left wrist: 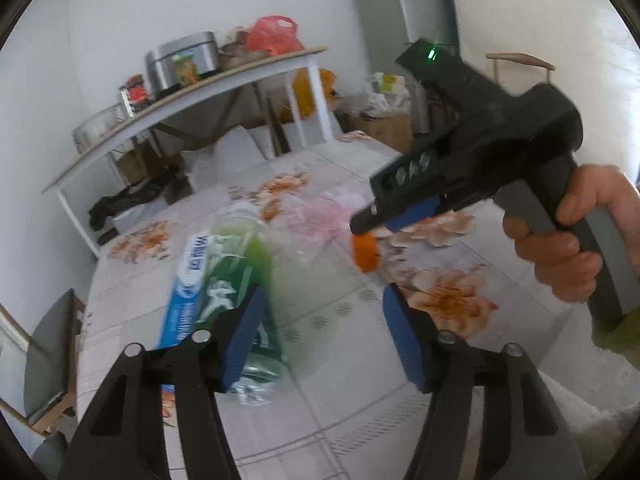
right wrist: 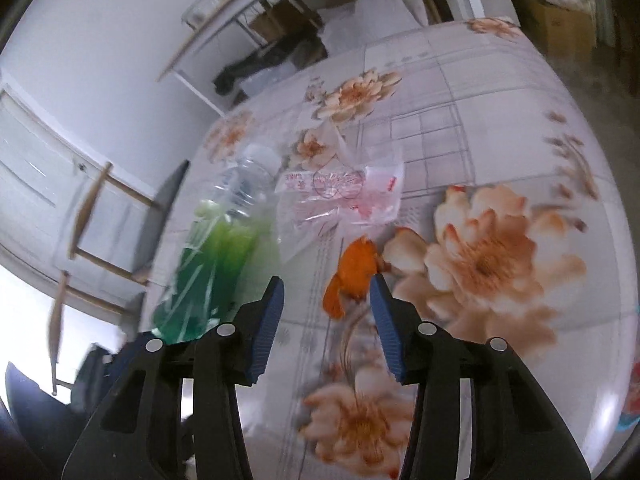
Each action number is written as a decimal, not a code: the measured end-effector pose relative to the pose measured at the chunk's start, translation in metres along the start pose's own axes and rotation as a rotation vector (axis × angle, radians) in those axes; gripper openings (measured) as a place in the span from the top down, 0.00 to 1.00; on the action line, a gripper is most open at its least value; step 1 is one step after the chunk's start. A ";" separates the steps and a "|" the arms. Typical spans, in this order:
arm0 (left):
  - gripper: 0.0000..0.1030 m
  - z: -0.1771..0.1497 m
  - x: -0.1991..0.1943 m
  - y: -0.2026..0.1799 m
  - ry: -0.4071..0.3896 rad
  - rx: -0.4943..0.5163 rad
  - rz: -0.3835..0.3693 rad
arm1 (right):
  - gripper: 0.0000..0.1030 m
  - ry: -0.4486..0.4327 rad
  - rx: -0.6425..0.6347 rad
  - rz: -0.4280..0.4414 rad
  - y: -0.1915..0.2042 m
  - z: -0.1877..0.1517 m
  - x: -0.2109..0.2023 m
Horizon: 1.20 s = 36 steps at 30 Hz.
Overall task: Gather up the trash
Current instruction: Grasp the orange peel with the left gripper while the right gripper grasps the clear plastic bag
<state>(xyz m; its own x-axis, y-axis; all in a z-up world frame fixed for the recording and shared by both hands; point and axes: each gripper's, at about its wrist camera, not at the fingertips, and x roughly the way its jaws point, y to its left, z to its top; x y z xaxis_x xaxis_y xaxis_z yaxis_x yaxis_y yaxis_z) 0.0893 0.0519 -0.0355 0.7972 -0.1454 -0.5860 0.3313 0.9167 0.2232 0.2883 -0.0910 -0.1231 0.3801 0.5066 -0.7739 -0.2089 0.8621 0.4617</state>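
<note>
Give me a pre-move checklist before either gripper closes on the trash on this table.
1. Right gripper lined up on the orange peel: ok, the peel sits just ahead of its fingertips.
2. Right gripper free of load: ok, nothing pressed between its pads.
3. Left gripper lined up on the plastic bottle: not ok, the bottle lies by the left pad rather than centred.
4. Left gripper free of load: ok, pads apart, no squeeze visible.
5. Thin plastic bag clear of the peel: cannot tell, its edge ends close to the peel.
6. Blue box clear of the bottle: not ok, they lie against each other.
</note>
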 end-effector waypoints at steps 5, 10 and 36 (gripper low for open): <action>0.49 -0.001 -0.004 0.008 -0.036 -0.011 0.009 | 0.69 0.022 -0.051 -0.103 0.007 -0.004 0.019; 0.52 -0.001 -0.006 0.011 -0.053 0.000 0.017 | 0.91 0.024 -0.072 -0.160 0.007 -0.005 0.023; 0.55 0.021 0.047 -0.033 0.028 -0.040 -0.046 | 0.58 -0.040 0.136 0.118 -0.055 0.035 -0.018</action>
<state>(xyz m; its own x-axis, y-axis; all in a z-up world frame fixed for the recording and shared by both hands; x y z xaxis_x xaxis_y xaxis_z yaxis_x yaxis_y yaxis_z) 0.1267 0.0074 -0.0543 0.7668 -0.1775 -0.6168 0.3464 0.9235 0.1648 0.3247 -0.1482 -0.1187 0.3960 0.6008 -0.6944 -0.1314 0.7855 0.6047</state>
